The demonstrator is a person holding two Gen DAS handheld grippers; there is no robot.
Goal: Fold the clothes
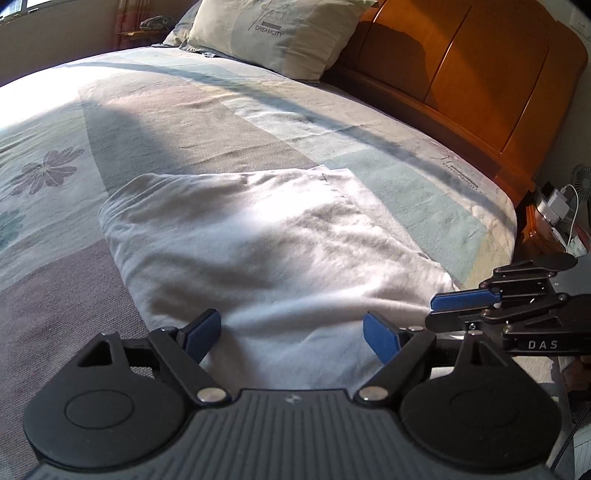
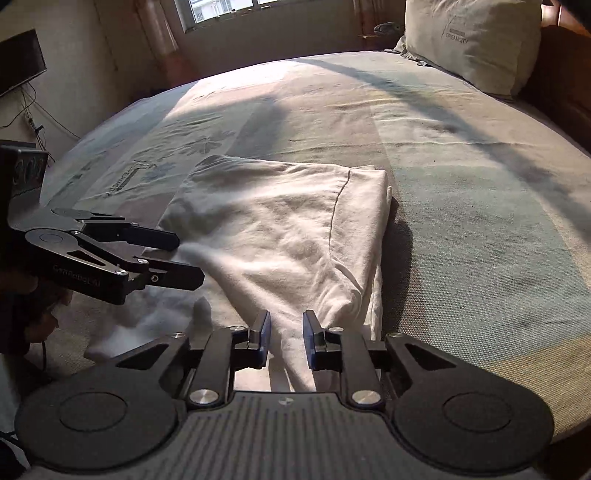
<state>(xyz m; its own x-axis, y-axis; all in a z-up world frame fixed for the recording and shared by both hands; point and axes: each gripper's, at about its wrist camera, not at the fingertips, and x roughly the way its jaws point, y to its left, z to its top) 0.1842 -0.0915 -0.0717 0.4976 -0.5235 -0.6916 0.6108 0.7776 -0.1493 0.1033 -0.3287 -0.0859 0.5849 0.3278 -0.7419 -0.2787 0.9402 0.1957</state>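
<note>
Right gripper (image 2: 286,338), jaws narrowed around a bunched edge of the white shirt (image 2: 280,236), seemingly pinching it. Left gripper (image 1: 291,332), jaws wide apart over the near hem. Shirt lies folded on the bed (image 2: 461,155), pillow (image 1: 280,33) beyond.

The folded garment (image 1: 266,236) lies on the bed (image 1: 184,110), pillow (image 1: 273,33) behind it.

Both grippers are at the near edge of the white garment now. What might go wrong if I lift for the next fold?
1. The right gripper seems to pinch only a narrow bunch of the white garment, so it may slip out or lift unevenly.
2. The left gripper is open around the cloth and holds nothing; lifting now would raise one corner only and skew the fold.
3. The grippers sit close together and might collide.
</note>
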